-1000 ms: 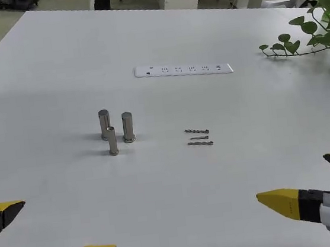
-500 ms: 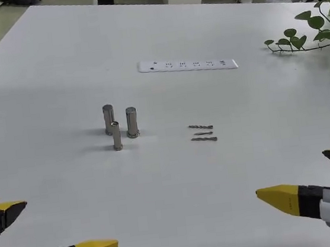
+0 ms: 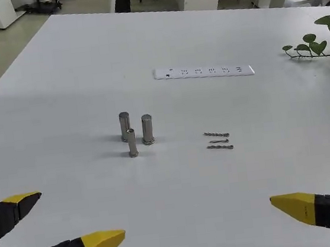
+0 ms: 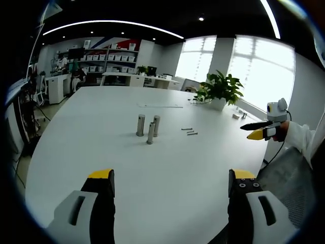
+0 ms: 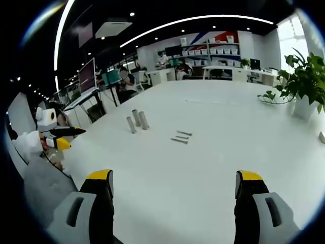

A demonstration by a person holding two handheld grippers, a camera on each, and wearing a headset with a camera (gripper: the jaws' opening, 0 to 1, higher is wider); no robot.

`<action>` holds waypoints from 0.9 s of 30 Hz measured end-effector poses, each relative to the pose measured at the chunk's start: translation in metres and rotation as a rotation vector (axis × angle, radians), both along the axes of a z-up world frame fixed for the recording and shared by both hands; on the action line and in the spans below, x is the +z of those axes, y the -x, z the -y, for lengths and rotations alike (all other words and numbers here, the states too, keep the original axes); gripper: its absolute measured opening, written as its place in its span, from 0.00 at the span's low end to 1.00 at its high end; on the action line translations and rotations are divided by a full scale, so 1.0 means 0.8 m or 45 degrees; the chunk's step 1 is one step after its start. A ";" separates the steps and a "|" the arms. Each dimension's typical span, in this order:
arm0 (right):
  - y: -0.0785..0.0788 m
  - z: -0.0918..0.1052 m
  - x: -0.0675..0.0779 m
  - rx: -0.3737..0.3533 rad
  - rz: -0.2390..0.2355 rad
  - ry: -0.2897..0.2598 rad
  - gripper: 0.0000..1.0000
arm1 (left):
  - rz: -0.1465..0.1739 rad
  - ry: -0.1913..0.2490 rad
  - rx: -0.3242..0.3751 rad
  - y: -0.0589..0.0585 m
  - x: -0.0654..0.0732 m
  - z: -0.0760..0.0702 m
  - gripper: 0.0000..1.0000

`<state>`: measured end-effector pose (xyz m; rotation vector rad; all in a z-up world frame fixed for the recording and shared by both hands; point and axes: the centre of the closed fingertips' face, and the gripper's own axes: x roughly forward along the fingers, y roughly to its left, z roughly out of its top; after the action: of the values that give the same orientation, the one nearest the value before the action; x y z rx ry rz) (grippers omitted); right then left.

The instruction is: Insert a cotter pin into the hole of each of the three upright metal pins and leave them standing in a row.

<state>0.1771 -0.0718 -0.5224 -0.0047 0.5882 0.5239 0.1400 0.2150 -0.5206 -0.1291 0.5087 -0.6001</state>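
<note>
White table point(image 3: 163, 213) carries everything. A leafy plant point(image 3: 317, 43) trails in at its far right edge.

Your left gripper point(image 3: 74, 220) is low at the near left, jaws spread wide, hovering over bare table. Your right gripper point(image 3: 307, 183) is at the near right, jaws equally wide, also above bare table. Both are well apart from the work.

A white power strip point(image 3: 204, 71) lies flat toward the far side, beyond the parts.

The three metal pins point(image 3: 147, 129) stand upright mid-table, bunched in a tight triangle: two side by side at the back, and a thinner one just in front between them.

The three cotter pins point(image 3: 219, 142) lie flat on the table to the right of the metal pins, apart from them, roughly parallel and one behind another. The middle one looks shortest.
</note>
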 end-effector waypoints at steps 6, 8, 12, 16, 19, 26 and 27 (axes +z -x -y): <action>-0.005 -0.003 0.004 0.008 0.005 0.002 0.98 | -0.006 -0.013 0.007 0.003 -0.006 0.004 0.97; -0.005 -0.004 0.005 0.013 0.009 0.003 0.98 | -0.007 -0.009 0.008 0.003 -0.006 0.005 0.98; -0.005 -0.003 0.006 0.010 0.010 0.004 0.98 | -0.046 0.019 0.020 0.003 -0.006 0.005 0.99; -0.004 0.001 0.007 -0.001 0.011 0.003 0.98 | -0.029 0.020 0.023 0.001 -0.004 0.005 0.99; -0.002 0.003 0.007 -0.008 0.010 0.004 0.98 | -0.029 0.013 0.021 0.001 -0.005 0.006 0.99; -0.002 0.006 0.008 -0.012 0.008 0.010 0.98 | -0.017 -0.018 0.024 0.000 -0.007 0.004 0.99; -0.002 0.005 0.008 -0.012 0.009 0.010 0.98 | -0.010 -0.022 0.020 0.000 -0.006 0.004 0.99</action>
<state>0.1789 -0.0761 -0.5156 -0.0111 0.5831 0.5120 0.1402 0.2119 -0.5255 -0.1192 0.5195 -0.5799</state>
